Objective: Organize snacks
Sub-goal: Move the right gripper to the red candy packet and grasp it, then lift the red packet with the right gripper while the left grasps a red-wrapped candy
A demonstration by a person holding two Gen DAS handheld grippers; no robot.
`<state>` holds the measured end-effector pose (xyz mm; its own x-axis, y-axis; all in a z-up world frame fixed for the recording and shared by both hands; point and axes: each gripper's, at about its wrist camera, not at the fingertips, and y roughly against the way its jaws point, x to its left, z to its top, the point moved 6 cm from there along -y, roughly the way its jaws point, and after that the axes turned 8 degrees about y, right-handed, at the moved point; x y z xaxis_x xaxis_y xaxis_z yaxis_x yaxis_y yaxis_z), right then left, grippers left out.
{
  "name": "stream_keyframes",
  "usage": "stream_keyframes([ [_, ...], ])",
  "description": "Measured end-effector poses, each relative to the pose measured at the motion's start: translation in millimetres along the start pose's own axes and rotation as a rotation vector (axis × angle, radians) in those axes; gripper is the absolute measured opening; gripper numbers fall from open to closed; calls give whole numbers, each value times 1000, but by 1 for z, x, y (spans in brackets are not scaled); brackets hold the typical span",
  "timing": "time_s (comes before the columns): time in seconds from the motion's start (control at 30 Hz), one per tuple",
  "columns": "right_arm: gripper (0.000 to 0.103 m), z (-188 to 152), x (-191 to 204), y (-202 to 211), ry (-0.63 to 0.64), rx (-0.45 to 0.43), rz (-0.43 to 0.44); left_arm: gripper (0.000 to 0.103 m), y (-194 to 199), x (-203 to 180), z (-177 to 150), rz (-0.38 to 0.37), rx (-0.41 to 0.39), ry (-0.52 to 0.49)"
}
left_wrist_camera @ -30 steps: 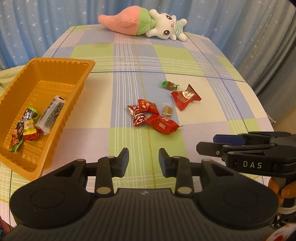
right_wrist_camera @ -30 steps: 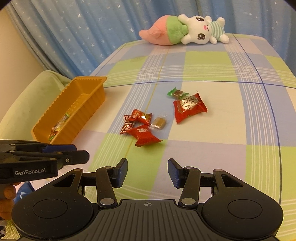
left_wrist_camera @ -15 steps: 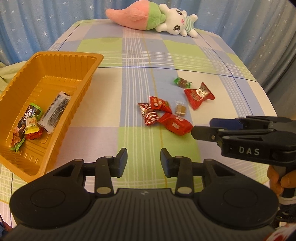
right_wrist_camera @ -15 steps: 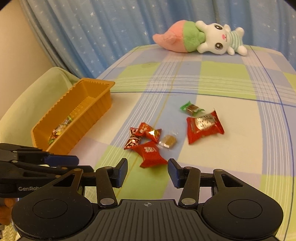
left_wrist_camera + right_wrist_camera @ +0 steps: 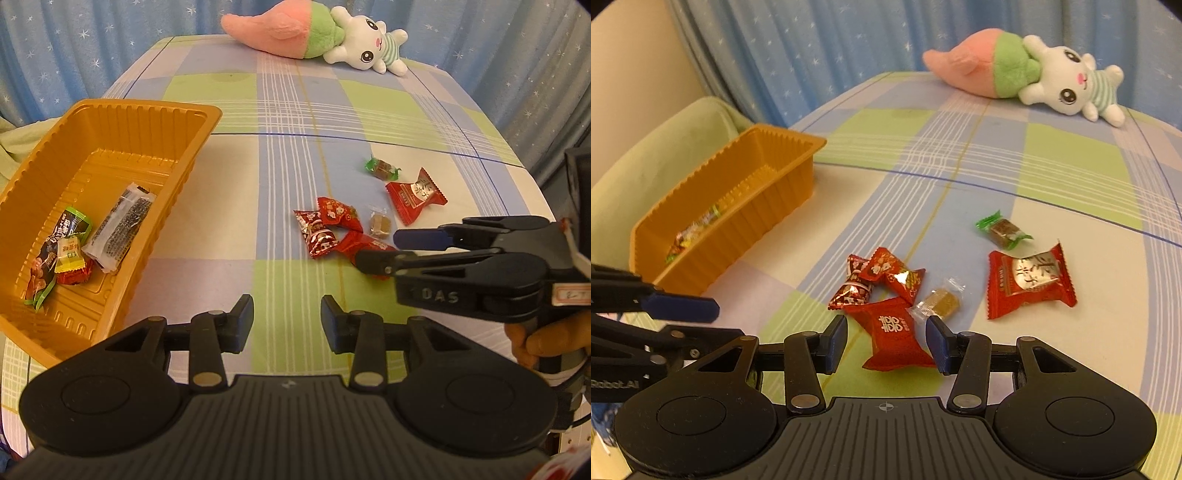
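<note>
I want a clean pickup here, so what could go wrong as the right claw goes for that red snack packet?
1. The right claw straddles the red packet, but a clear-wrapped candy lies beside one finger; closing may catch it too.
2. Two red candies lie right against the packet's far end and could be dragged along.
3. The left claw hovers close by, so the two may bump on the way to the orange tray.
</note>
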<state>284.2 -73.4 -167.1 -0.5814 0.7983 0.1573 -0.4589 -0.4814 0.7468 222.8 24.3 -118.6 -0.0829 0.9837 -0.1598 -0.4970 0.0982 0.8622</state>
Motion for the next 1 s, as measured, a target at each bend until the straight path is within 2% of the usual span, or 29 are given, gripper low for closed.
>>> stream_keyframes([
  [0.3, 47, -4, 4, -11, 40, 19, -10, 36, -6, 1, 6, -5, 3, -6],
  [0.37, 26, -4, 5, -10, 53, 20, -13, 36, -8, 0, 7, -7, 3, -10],
  [0.63, 24, -4, 6, 6, 31, -26, -3, 36, -15, -7, 11, -23, 6, -31],
  [1.0, 24, -5, -21, 40, -107, -85, -54, 36, -33, -24, 25, -55, -1, -49],
])
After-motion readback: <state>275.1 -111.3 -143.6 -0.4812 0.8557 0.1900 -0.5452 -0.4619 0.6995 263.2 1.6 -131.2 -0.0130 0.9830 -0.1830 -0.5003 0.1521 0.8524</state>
